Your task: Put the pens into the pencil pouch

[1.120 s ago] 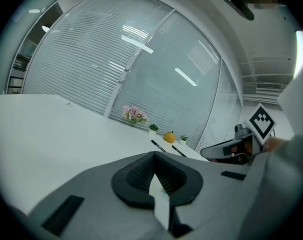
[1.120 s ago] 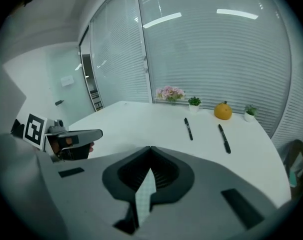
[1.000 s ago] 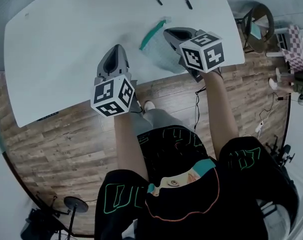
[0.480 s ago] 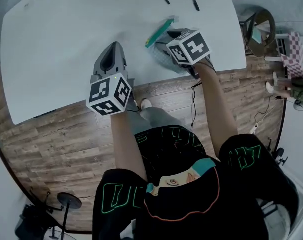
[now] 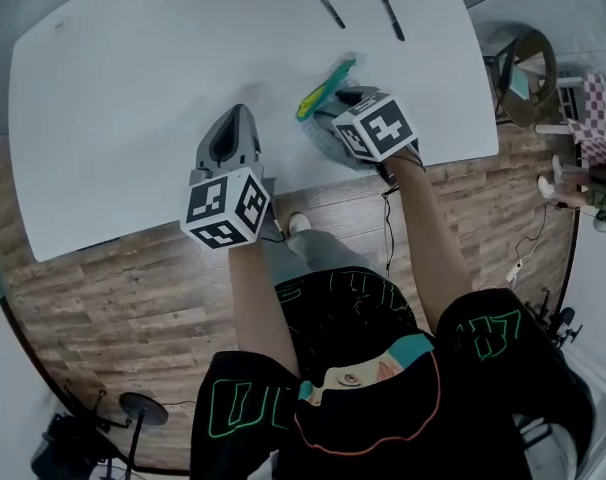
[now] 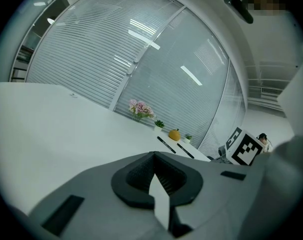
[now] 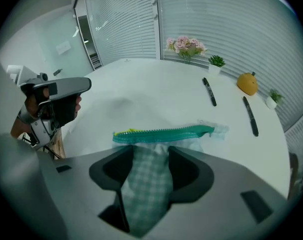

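A checked, see-through pencil pouch (image 7: pixel 164 133) with a green zip lies on the white table (image 5: pixel 133 98) near its front edge, and its zip (image 5: pixel 323 90) sticks out beyond my right gripper (image 5: pixel 348 98). My right gripper (image 7: pixel 150 151) points steeply down over the pouch. Its jaws stand wide apart, with the pouch's checked cloth loose between them. Two black pens (image 5: pixel 325 3) (image 5: pixel 390 13) lie side by side further back, and they also show as pens (image 7: pixel 209 92) (image 7: pixel 250 116) beyond the zip. My left gripper (image 5: pixel 233 116) (image 6: pixel 153 155) hovers left of the pouch, shut and empty.
A vase of pink flowers (image 7: pixel 185 45), a small green plant (image 7: pixel 217 60) and an orange ornament (image 7: pixel 247 83) stand along the table's far edge. A chair (image 5: pixel 518 53) stands off the table's right side. The table's front edge runs just below both grippers.
My right gripper has come down towards the table with the pouch and its jaws have let go of it. The left gripper has stayed where it was.
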Tool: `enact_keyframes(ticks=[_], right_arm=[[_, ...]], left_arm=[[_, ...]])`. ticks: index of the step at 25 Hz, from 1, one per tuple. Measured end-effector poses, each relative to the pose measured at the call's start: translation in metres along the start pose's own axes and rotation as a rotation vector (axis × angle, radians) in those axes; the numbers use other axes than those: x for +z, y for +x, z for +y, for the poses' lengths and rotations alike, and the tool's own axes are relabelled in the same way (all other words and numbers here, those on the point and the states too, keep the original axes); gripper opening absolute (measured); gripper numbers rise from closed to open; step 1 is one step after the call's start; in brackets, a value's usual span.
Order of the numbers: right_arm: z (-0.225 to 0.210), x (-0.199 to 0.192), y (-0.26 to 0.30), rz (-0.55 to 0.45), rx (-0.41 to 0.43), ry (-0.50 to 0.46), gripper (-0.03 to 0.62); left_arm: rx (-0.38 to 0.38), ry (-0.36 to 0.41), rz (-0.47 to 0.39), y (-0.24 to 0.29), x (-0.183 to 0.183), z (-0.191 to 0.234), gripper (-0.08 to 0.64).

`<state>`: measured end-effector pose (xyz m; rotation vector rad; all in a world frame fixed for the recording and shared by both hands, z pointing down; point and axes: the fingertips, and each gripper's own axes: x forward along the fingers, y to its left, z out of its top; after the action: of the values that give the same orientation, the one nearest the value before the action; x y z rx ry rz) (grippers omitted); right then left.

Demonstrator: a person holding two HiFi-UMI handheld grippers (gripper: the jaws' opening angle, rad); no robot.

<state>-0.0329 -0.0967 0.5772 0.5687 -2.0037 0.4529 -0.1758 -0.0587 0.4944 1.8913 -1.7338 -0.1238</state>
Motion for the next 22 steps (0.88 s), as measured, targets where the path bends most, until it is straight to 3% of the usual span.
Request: enact_keyframes(ticks=[7, 12, 16, 22], right_arm=[[0.019, 0.008, 0.009, 0.008, 0.051, -0.022, 0.045], [0.018, 0.009, 0.004, -0.03, 0.122, 0.057, 0.026], [0.008, 0.022, -0.019, -0.147, 0.147, 0.137, 0.025], [-0.012, 0.065, -0.063, -0.42, 0.097, 0.126, 0.025]], left_arm=[[-0.017, 0.022, 0.008, 0.015, 0.007, -0.001, -0.004], [-0.038, 0.05, 0.017, 0.023, 0.017, -0.014, -0.004], [-0.042, 0.066, 0.028, 0.027, 0.028, -0.015, -0.005], [-0.085, 0.109, 0.023, 0.035, 0.054, -0.025, -0.003]])
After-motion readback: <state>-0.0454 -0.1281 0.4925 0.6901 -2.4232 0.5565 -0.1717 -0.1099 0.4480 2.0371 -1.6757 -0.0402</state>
